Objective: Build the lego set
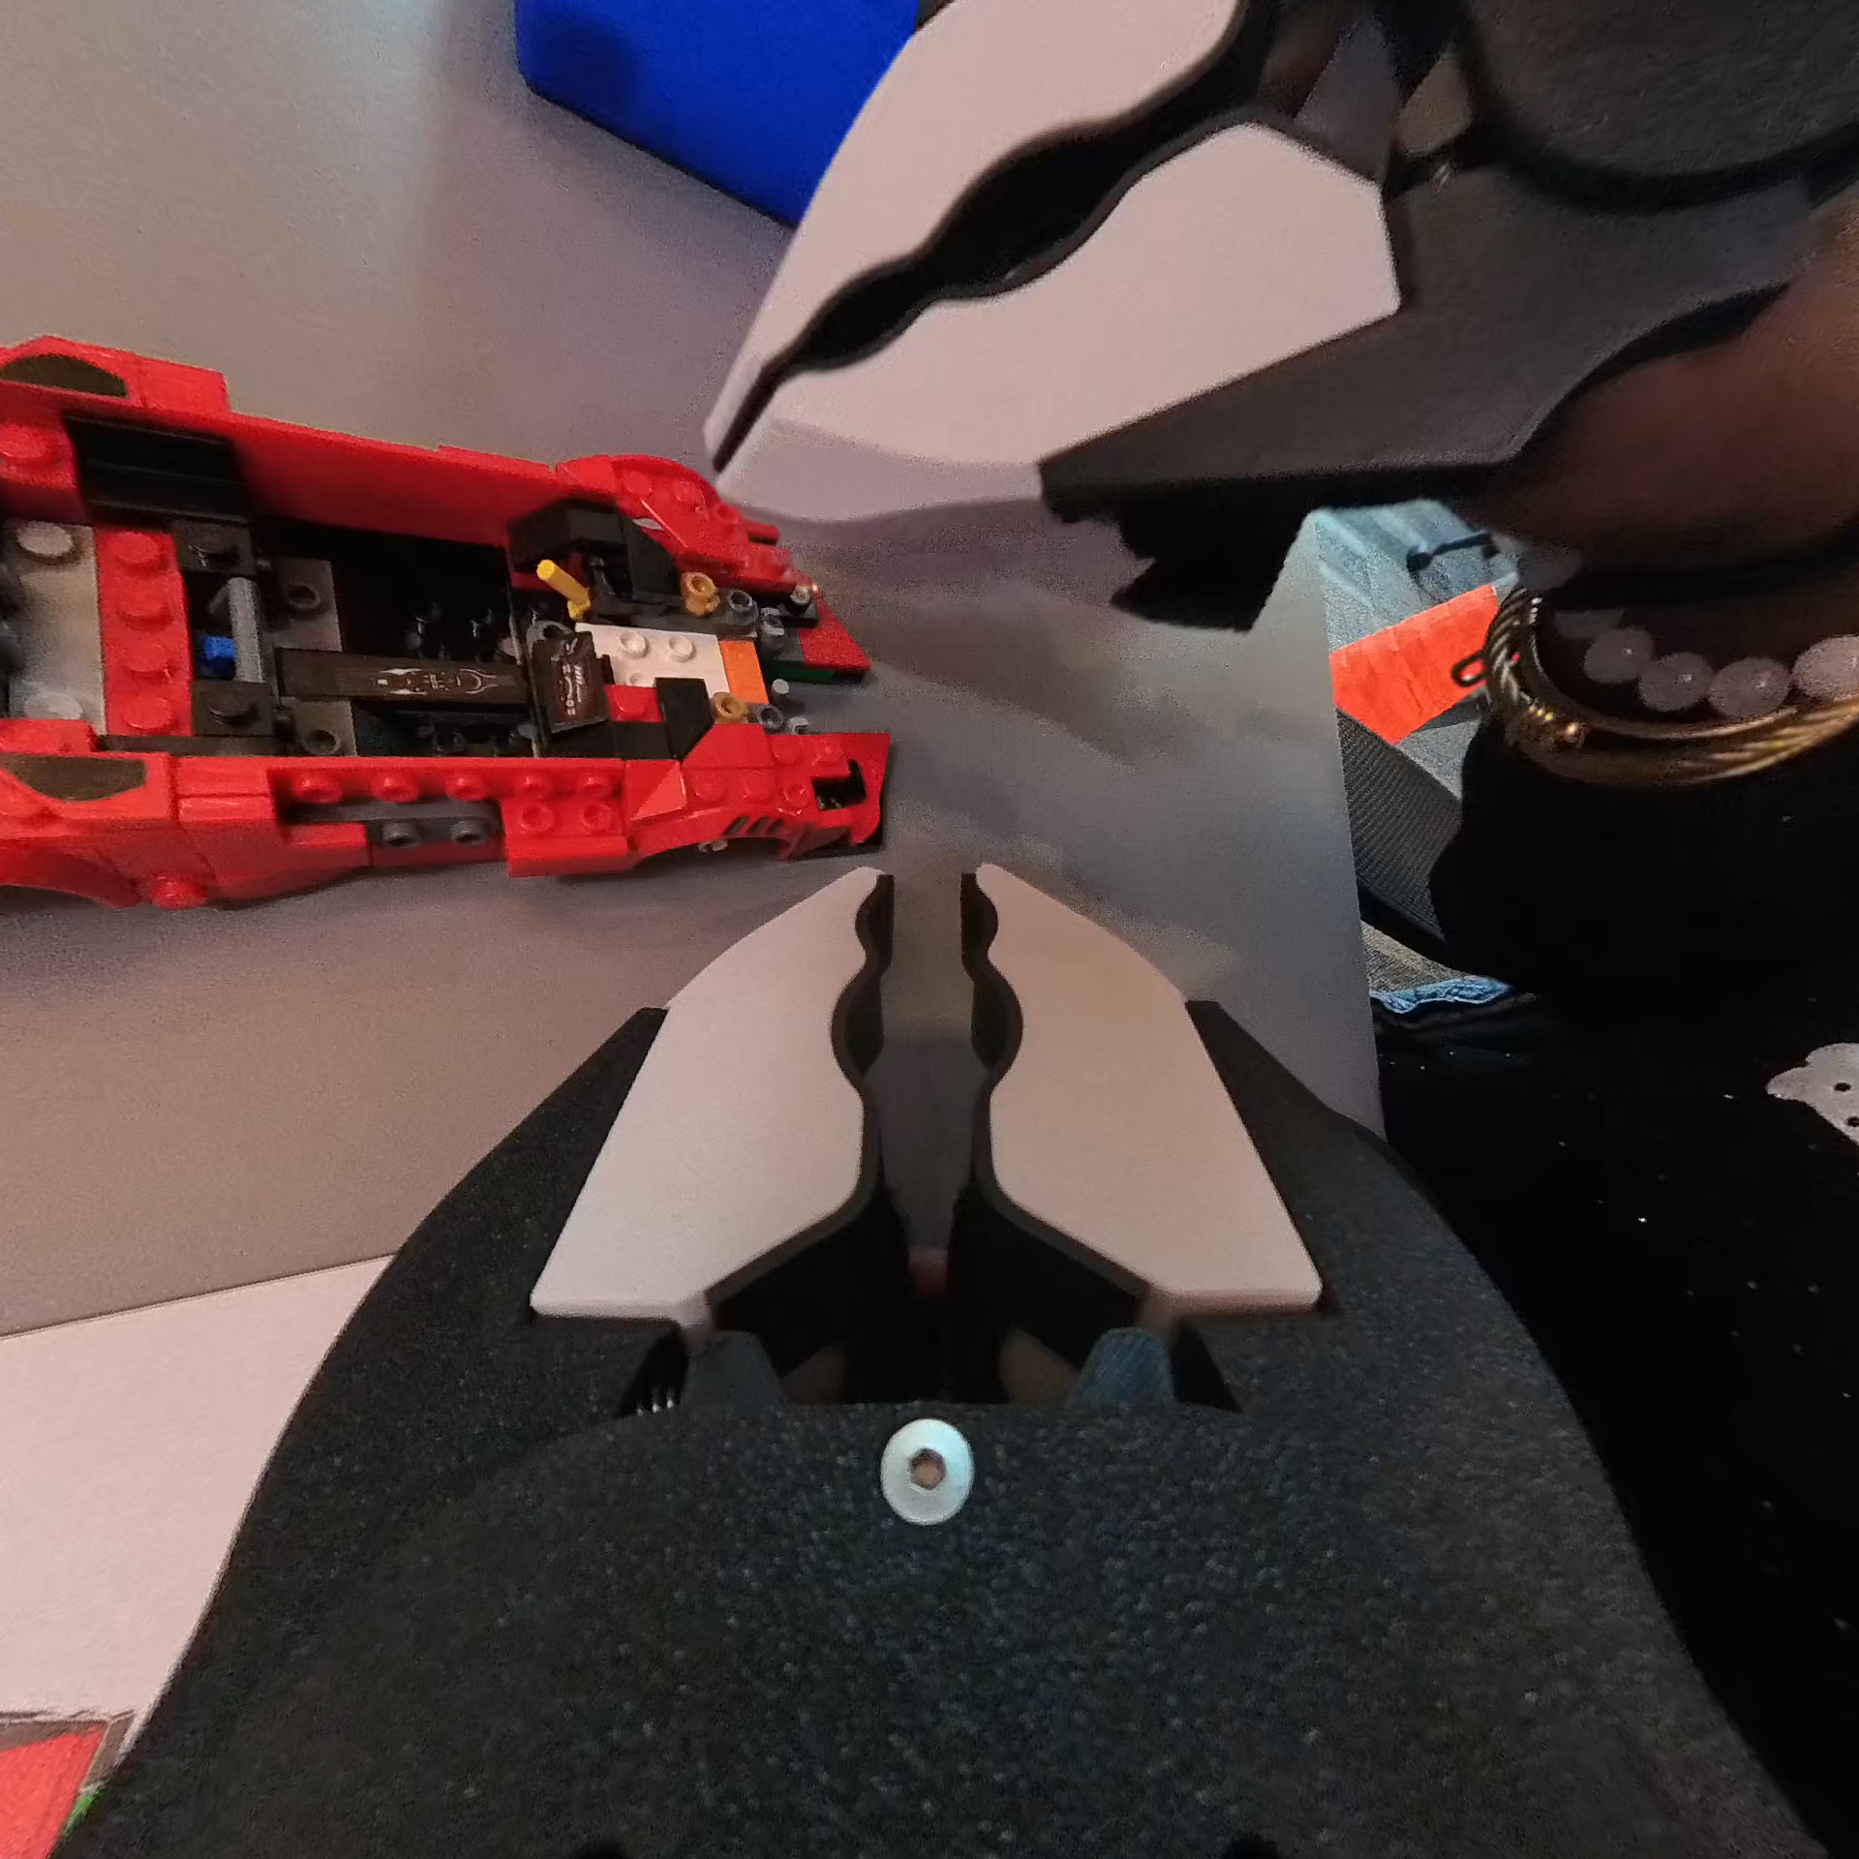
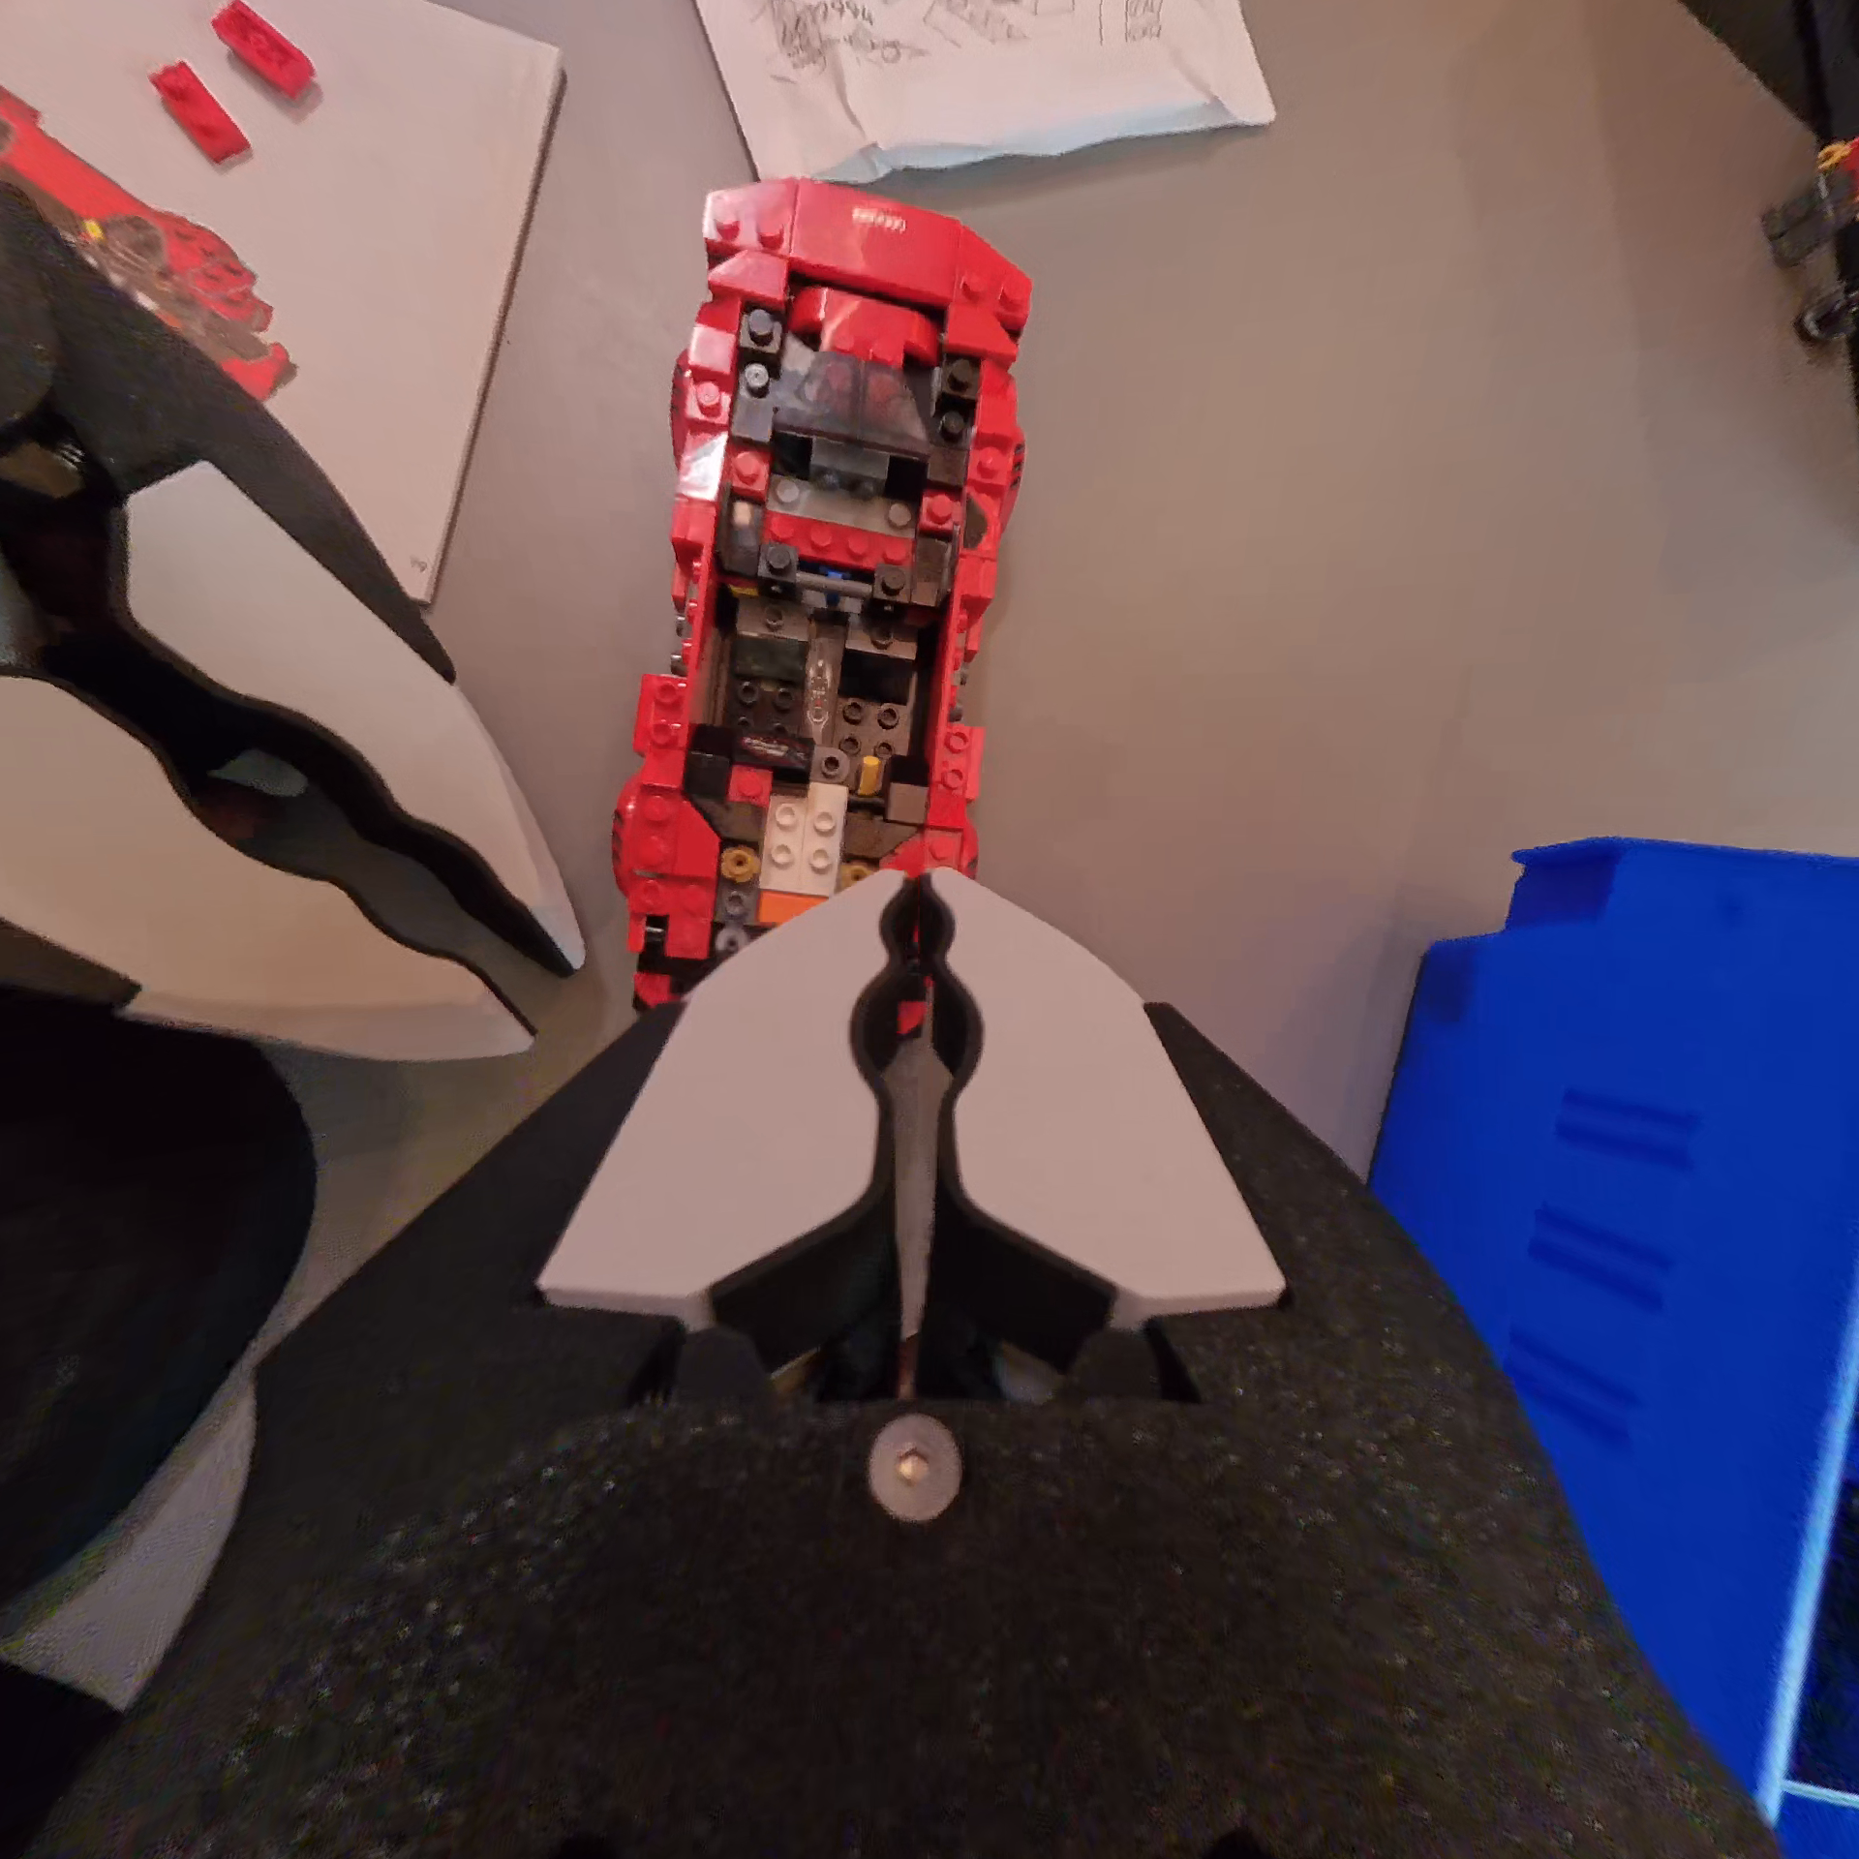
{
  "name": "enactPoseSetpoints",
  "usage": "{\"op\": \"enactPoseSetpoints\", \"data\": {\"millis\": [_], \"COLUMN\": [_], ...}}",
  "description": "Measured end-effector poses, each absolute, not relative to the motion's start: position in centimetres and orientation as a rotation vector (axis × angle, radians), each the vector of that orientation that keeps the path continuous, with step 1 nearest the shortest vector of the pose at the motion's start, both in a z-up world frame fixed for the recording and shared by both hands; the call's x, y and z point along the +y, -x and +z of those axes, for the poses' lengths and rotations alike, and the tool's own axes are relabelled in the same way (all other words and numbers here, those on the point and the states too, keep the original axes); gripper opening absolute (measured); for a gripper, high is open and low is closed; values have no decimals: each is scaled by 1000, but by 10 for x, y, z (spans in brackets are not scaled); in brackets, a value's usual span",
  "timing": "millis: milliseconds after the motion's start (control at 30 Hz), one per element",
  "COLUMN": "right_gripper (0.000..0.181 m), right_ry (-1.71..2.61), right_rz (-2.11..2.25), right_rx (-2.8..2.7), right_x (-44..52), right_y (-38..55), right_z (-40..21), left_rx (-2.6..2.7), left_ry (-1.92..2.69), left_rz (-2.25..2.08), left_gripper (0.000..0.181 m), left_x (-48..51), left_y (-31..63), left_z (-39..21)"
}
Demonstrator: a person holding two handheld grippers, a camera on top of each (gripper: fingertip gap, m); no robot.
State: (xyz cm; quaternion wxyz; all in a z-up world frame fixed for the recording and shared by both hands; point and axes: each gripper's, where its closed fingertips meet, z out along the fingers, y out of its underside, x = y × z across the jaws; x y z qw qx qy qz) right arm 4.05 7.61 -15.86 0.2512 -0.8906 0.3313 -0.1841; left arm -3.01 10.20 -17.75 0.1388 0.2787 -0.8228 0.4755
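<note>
Lego car, red brick body with the roof off and black interior exposed, lies flat on the grey table. Left wrist view: your left gripper hangs just off the car's near end, jaws narrowly parted, nothing between them. Your right gripper sits just beside the car's corner; whether it touches, I can't tell. Blue plastic bin behind.

Right wrist view: right gripper jaws are pinched nearly together over the car; a red sliver shows in the gap, can't tell if it's a held piece or the car behind. Two loose red bricks lie on the white instruction booklet, well apart from the car. Crumpled paper bag beyond.

Progress: chassis and side panels are done; cockpit cover and wheels look outstanding.
</note>
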Motion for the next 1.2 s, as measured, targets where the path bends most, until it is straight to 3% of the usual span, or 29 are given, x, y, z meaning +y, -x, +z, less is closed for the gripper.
{"op": "enactPoseSetpoints", "data": {"millis": [1200], "right_gripper": [0], "right_ry": [2629], "right_rz": [-285], "right_rx": [594], "right_x": [81], "right_y": [-45], "right_z": [-171], "left_rx": [-2373], "left_ry": [-816], "left_rz": [1341], "left_gripper": [12], "left_x": [97], "left_y": [31], "left_z": [-182]}}
